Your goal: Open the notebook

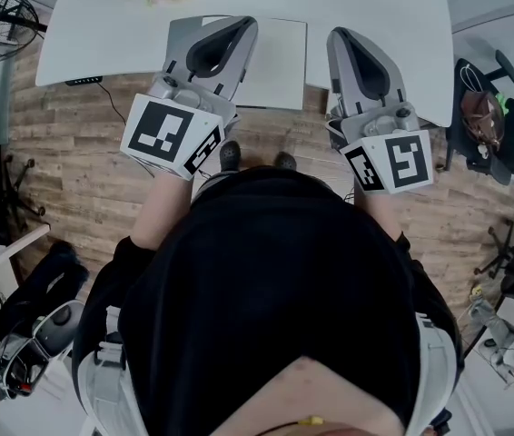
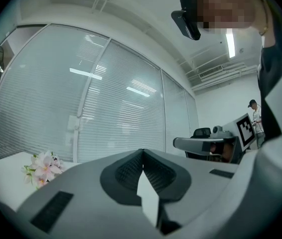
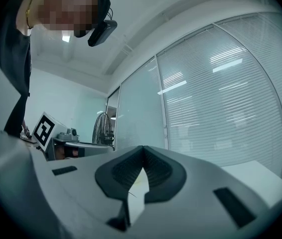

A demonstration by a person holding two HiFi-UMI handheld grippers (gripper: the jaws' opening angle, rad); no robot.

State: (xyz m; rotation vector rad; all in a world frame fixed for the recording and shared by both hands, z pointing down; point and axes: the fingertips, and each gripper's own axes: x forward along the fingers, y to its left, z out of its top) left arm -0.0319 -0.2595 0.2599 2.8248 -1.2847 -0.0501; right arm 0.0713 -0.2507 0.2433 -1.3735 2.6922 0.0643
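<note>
Notebook (image 1: 275, 62): flat on table (image 1: 93, 34) at 12 o'clock, looks closed | left gripper (image 1: 242, 25), right gripper (image 1: 341, 36): jaws pinched together, empty, above it | risk: closed tips would likely skid off the cover or shove the notebook toward 12.

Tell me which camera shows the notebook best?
The head view: the notebook lies flat on the white table, its left part hidden under the left claw. Both gripper views look level at the window blinds and show no notebook clearly.
</note>
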